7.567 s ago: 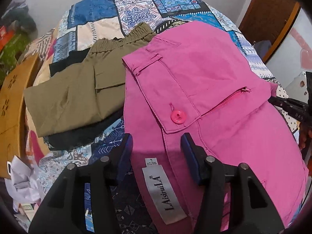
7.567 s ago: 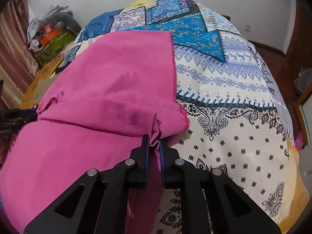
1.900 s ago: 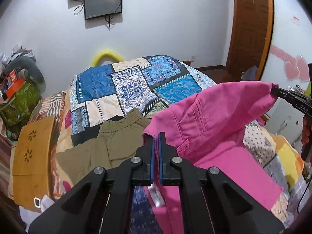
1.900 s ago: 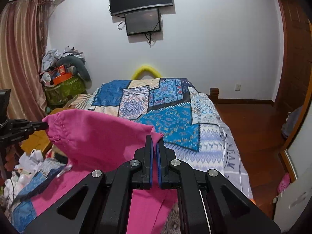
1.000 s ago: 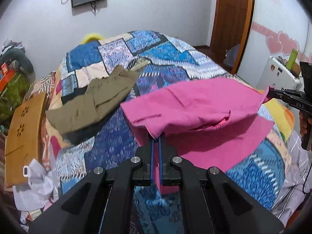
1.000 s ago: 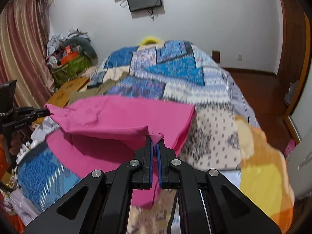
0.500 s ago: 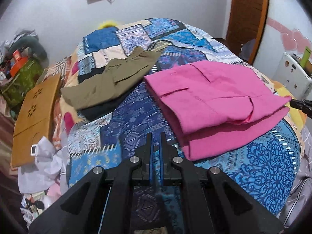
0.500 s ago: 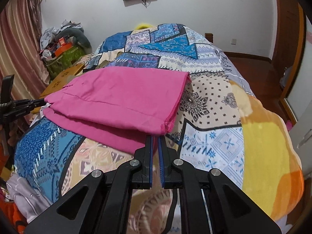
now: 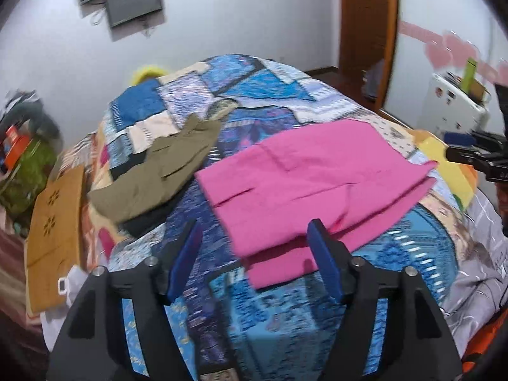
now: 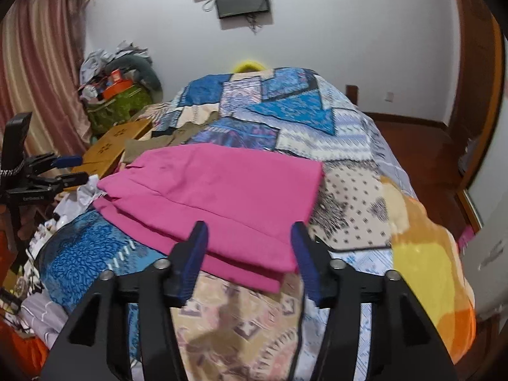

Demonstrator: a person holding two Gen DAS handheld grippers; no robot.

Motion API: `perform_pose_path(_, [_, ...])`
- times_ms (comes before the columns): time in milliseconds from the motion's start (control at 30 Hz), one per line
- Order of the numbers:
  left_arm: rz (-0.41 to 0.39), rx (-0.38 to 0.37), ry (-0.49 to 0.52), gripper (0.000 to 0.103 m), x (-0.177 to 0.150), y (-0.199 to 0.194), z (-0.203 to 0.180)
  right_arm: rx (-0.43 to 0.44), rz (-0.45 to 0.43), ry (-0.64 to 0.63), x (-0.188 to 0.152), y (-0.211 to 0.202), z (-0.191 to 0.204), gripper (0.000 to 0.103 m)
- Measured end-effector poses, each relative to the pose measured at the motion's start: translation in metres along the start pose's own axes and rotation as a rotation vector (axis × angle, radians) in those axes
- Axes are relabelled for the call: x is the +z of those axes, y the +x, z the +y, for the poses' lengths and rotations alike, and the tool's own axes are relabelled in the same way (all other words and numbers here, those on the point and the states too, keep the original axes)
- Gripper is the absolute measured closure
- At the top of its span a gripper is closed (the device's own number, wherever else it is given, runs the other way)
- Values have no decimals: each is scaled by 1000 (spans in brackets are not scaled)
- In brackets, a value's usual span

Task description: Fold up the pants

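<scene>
The pink pants [image 9: 304, 177] lie folded in layers on the patchwork bedspread [image 9: 285, 311]; they also show in the right wrist view [image 10: 222, 197]. My left gripper [image 9: 254, 254] is open and empty, just short of the pants' near left corner. My right gripper [image 10: 249, 254] is open and empty, held above the pants' near edge. Each gripper shows at the edge of the other's view, the right one [image 9: 470, 155] and the left one [image 10: 63, 168].
Folded olive pants [image 9: 158, 174] lie on a dark garment at the left of the bed. A wooden board [image 9: 54, 231] and a clutter pile [image 10: 117, 95] stand beside the bed. A white appliance [image 9: 457, 111] stands at the right. A door [image 9: 368, 31] is behind.
Both grippers carried the pink pants over, laid them down folded, then opened and let go. They have pulled back a little from the cloth.
</scene>
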State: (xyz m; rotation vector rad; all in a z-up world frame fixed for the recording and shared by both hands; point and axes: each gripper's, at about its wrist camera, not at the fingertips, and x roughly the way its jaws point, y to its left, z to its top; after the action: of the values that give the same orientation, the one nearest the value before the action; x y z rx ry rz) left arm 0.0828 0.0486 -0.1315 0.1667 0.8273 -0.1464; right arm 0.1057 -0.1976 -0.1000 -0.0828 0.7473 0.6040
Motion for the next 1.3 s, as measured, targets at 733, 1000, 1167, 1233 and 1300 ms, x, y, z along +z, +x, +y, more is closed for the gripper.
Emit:
perform_pose_path(733, [108,-69,77,31,14,48,-41,183,155,-196,5,73,71,41])
perform_pose_path(1000, [87,-97,61,31,26,44,-38,200,196,-214,12,92,79,72])
perform_pose_path(1167, [111,-116,94,31,22,48,-47,206,161,-200,17,90,77,94])
perform_pose_path(1233, [119,-106,116,38,20,52,-52,201,140,-207,18,87,78,96])
perform_pose_path(1300, [120,-74,142,50,18,56,-57,201,124,-209,20,84,79,96])
